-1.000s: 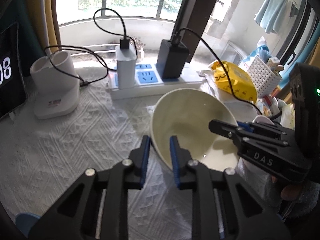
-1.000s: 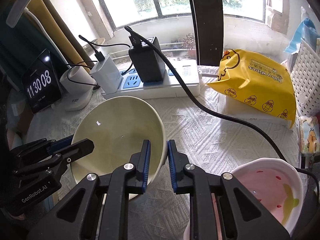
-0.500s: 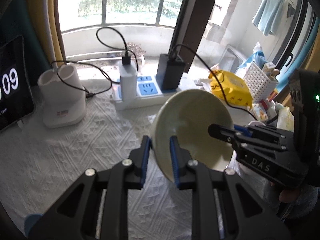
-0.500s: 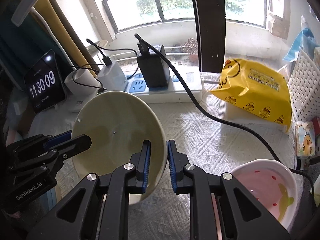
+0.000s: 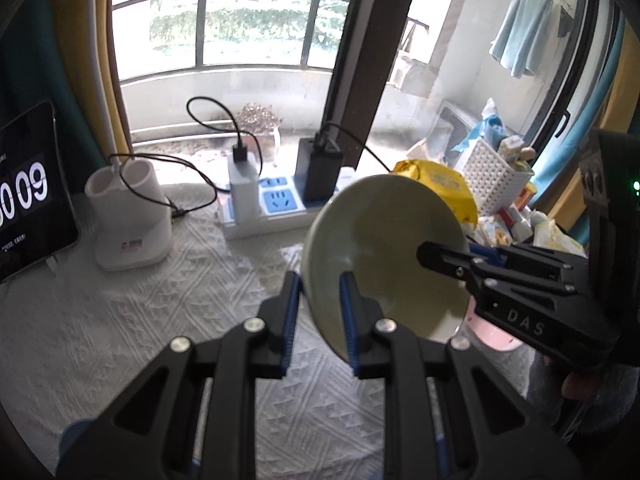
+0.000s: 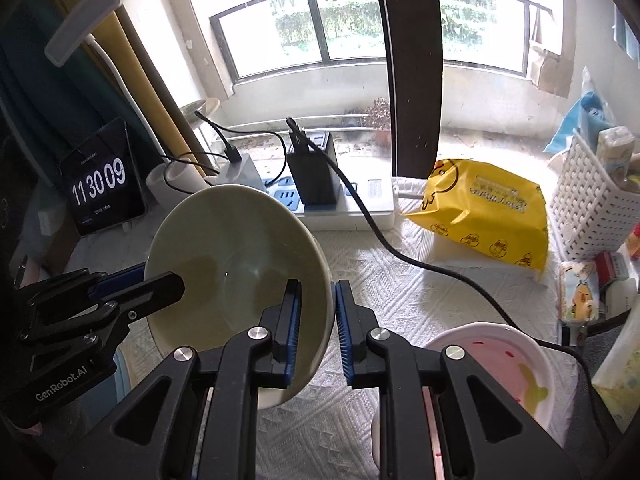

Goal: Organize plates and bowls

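The pink bowl (image 6: 520, 364) is partly covered by the right hand-held gripper (image 6: 316, 328) and, in the left view, shows only as a sliver (image 5: 496, 332) under the pale green bowl (image 5: 380, 248). The clock display (image 5: 24, 196) is cut off at the left edge. The print on the yellow wipes pack (image 6: 492, 216) is too small to read. The white basket (image 6: 592, 212) runs off the right edge.

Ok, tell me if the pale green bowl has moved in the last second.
Yes. The pale green bowl has risen: its rim now overlaps the power strip behind it.
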A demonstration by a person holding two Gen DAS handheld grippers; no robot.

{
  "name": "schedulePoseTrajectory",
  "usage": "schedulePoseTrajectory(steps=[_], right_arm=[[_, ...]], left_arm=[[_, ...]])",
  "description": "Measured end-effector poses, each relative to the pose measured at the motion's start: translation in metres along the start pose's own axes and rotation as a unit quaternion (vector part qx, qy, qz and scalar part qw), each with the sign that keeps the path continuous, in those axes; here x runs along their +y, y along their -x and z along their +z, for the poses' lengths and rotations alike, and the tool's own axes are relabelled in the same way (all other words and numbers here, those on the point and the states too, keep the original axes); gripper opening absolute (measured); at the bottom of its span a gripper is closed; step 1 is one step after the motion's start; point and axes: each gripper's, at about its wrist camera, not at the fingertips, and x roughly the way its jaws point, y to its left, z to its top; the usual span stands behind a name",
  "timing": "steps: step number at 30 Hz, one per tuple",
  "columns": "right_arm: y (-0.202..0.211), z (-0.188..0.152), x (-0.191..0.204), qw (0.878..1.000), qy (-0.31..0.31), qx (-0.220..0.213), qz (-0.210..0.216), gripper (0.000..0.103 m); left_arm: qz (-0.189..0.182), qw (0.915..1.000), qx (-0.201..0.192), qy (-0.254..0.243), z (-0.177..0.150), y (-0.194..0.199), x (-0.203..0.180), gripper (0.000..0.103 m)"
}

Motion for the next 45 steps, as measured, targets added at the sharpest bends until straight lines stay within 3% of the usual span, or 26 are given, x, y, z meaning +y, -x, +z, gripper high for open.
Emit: schedulePoseTrajectory(steps=[22,45], right_arm=[[0.064,-0.022,0.018,1.0,-0.003,-0.017,-0.025,0.019],[0.111,-0.076,0.038,0.999,-0.015,-0.023,-0.043,0.019]], left_arm=[[-0.019,0.9994,-0.023,-0.019,-0.02,0.055,-0.022,0.021],[-0.033,0.9984,-0.029,-0.034,-0.064,0.099,-0.04,0.021]])
